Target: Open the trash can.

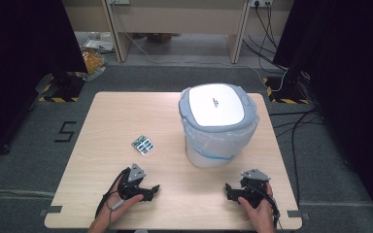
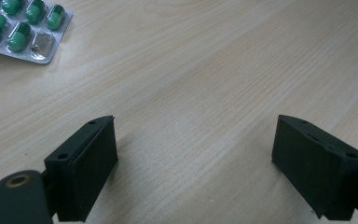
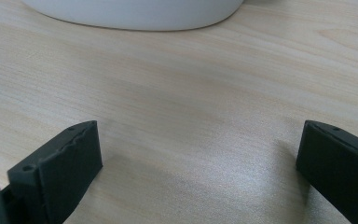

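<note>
Landmark: a lidded bin (image 1: 218,125) stands on the right half of the wooden desk (image 1: 111,116), toward its far side; in the right gripper view its white base (image 3: 135,11) curves along the top edge.
Bin lid: white centre inside a grey rim (image 1: 216,103), lying flat on top and closed.
Bin liner: a clear plastic bag (image 1: 209,141) hangs folded over the outside wall, with a thin blue line running round it.
Blister pack: a foil pack of green capsules (image 1: 144,145) lies flat on the desk just left of the bin, apart from it; in the left gripper view it sits at the top left corner (image 2: 25,30), and one pocket looks empty.
Left gripper: (image 1: 148,190) rests at the near edge of the desk, left of the bin and nearer the person than the blister pack, held in the left hand (image 1: 121,206).
Left jaws: spread wide, with bare wood between them (image 2: 193,168); released, touching nothing.
Right gripper: (image 1: 229,190) rests at the near edge of the desk, in front of the bin and slightly to its right, held in the right hand (image 1: 258,209).
Right jaws: spread wide over bare wood (image 3: 198,172), released, well short of the bin's base.
Gap between grippers: the two sit well apart, both nearer the person than the bin.
</note>
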Motion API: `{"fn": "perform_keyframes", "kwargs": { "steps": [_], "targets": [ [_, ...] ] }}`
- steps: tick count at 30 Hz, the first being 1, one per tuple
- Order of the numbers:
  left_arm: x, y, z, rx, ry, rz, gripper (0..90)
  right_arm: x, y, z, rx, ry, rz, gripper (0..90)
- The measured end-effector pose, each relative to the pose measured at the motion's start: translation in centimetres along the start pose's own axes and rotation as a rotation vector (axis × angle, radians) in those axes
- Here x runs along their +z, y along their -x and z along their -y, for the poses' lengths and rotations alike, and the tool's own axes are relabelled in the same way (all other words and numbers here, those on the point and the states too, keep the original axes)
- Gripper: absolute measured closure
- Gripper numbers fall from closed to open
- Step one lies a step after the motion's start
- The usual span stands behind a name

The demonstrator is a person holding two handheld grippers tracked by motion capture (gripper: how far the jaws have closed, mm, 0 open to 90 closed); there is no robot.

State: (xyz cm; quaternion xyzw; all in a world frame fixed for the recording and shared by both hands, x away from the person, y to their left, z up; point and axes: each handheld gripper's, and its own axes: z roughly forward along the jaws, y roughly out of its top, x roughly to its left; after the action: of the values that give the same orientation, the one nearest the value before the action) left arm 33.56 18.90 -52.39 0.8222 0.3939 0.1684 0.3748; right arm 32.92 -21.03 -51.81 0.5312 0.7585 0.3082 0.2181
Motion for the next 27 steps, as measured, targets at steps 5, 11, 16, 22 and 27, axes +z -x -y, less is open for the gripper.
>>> {"fn": "perform_keyframes", "kwargs": {
  "steps": [5, 11, 16, 22, 27],
  "targets": [
    [0.0, 0.2, -0.1, 0.008, 0.010, 0.013, 16.0, -0.2, 0.4, 0.0, 0.016, 0.016, 0.000, 11.5],
    [0.8, 1.8, -1.2, -0.007, 0.073, 0.076, 16.0, -0.6, 2.6, -1.2, 0.044, 0.061, -0.011, 16.3],
    [1.6, 3.8, -3.5, 0.057, 0.095, 0.120, 16.1, -0.1, 4.5, -3.0, 0.053, 0.114, 0.051, 16.9],
    [3.4, 4.8, -6.0, 0.083, 0.115, 0.143, 16.4, 0.6, 6.0, -4.9, 0.062, 0.144, 0.083, 17.1],
    [4.6, 5.5, -7.2, 0.094, 0.126, 0.154, 16.4, 2.0, 7.2, -6.7, 0.085, 0.158, 0.102, 17.3]
  ]
}}
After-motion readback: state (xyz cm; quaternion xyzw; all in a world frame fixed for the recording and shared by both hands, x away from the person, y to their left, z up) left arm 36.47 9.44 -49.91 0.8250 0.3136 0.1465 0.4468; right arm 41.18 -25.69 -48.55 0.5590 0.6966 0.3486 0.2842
